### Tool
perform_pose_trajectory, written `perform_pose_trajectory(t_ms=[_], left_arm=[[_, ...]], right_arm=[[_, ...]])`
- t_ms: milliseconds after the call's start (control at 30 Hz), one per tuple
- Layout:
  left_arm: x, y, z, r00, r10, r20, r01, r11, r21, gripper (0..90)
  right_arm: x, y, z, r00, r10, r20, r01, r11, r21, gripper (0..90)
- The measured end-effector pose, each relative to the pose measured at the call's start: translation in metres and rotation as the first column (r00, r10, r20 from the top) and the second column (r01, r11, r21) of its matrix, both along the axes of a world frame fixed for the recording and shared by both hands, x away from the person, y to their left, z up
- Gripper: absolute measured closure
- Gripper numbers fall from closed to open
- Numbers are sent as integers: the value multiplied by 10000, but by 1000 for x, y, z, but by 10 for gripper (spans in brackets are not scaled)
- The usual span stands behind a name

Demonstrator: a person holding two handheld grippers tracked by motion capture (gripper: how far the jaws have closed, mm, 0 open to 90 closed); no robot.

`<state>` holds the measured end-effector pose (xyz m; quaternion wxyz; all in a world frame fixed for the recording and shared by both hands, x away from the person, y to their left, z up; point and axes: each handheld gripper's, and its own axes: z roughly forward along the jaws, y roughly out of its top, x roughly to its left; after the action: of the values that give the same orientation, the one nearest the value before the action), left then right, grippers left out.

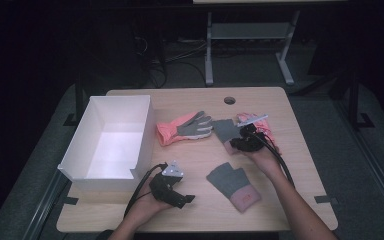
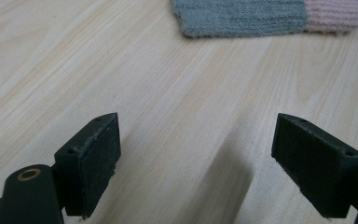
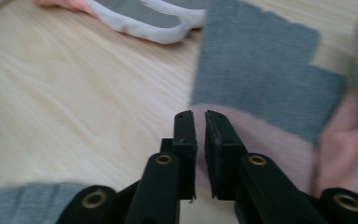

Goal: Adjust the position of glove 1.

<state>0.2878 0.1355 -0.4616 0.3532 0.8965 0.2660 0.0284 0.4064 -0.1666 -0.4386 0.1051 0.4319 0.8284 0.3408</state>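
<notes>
A grey knit mitten [image 1: 224, 129] with a pink cuff lies at the table's right centre. My right gripper [image 1: 237, 141] hovers over that cuff. In the right gripper view its jaws [image 3: 199, 114] stand a narrow slit apart with nothing pinched between them, and the mitten [image 3: 261, 60] spreads out ahead. A second grey mitten [image 1: 232, 185] with a pink cuff lies near the front edge. My left gripper [image 1: 187, 199] rests to its left, wide open [image 2: 196, 130] over bare wood, with that mitten [image 2: 242, 16] ahead of it.
A white open box [image 1: 142, 135] stands at the table's left. A pink and grey work glove [image 1: 185, 127] lies in the middle, and another pink glove [image 1: 270, 132] lies just right of my right gripper. A round cable hole [image 1: 229, 100] is near the far edge.
</notes>
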Motion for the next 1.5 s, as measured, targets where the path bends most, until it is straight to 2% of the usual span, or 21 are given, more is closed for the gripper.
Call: perform_pose_trajectory(t_ms=[33, 100, 133, 167, 300, 400, 600, 667, 733, 800, 900, 1067, 1167, 1267, 1300, 1367, 1433, 1500], left_arm=[[0, -1, 0, 10000, -3, 28, 3, 10000, -7, 152], [1, -1, 0, 10000, -79, 50, 79, 9999, 62, 152], [0, -2, -1, 10000, 18, -10, -18, 9999, -100, 152], [0, -1, 0, 10000, -68, 6, 68, 10000, -2, 152], [0, -1, 0, 10000, -96, -9, 96, 9999, -49, 152], [-1, -1, -1, 10000, -49, -42, 49, 9999, -117, 152], [-2, -2, -1, 10000, -9, -23, 9, 9999, -168, 152], [-2, -3, -1, 10000, -31, -88, 30, 9999, -145, 152], [-2, -3, -2, 10000, -32, -82, 31, 9999, -146, 152], [-2, -3, -1, 9999, -101, -60, 100, 9999, -75, 152], [-2, -3, -1, 10000, -21, -78, 20, 9999, -149, 152], [-2, -2, -1, 10000, 38, -64, -39, 9999, -164, 152], [-1, -1, -1, 9999, -1, -109, -1, 9999, -143, 152], [0, -1, -1, 9999, -131, -87, 131, 9999, -22, 152], [-1, -2, -1, 9999, -124, -75, 123, 9999, -34, 152], [-2, -3, -2, 9999, -40, -110, 39, 9999, -140, 151], [-1, -2, -1, 9999, -108, -74, 108, 9999, -22, 152], [-1, -2, -1, 9999, -107, -107, 107, 9999, 0, 152]], right_arm=[[4, -1, 3, 9999, -114, 127, 115, 9998, -145, 797], [12, -3, 8, 9991, -411, -101, 411, 9991, 73, 765], [16, -3, 9, 9987, -494, -90, 493, 9988, -59, 759], [20, -2, 10, 9980, -610, -171, 609, 9981, -74, 746], [35, 4, 11, 9944, -938, -479, 933, 9956, -125, 714], [41, 8, 7, 9924, -1082, -579, 1075, 9941, -144, 705], [50, 16, -12, 9850, -1382, -1029, 1314, 9888, -708, 715], [49, 16, -15, 9803, -1629, -1112, 1571, 9858, -595, 736], [49, 18, -16, 9805, -1665, -1040, 1597, 9846, -714, 776], [48, 19, -16, 9829, -1613, -884, 1542, 9846, -824, 817], [48, 17, -17, 9837, -1561, -888, 1504, 9863, -683, 856], [44, 15, -16, 9895, -1272, -686, 1231, 9905, -614, 865], [41, 9, -12, 9934, -1038, -488, 1023, 9942, -323, 865], [37, 6, -6, 9931, -1028, -556, 1022, 9947, -133, 865], [33, 2, 1, 9954, -877, -379, 885, 9959, 207, 866], [30, 0, 4, 9962, -819, -285, 828, 9961, 291, 866], [22, -3, 13, 9976, -670, -200, 678, 9966, 466, 866], [20, -4, 16, 9984, -566, -90, 569, 9972, 494, 866]])
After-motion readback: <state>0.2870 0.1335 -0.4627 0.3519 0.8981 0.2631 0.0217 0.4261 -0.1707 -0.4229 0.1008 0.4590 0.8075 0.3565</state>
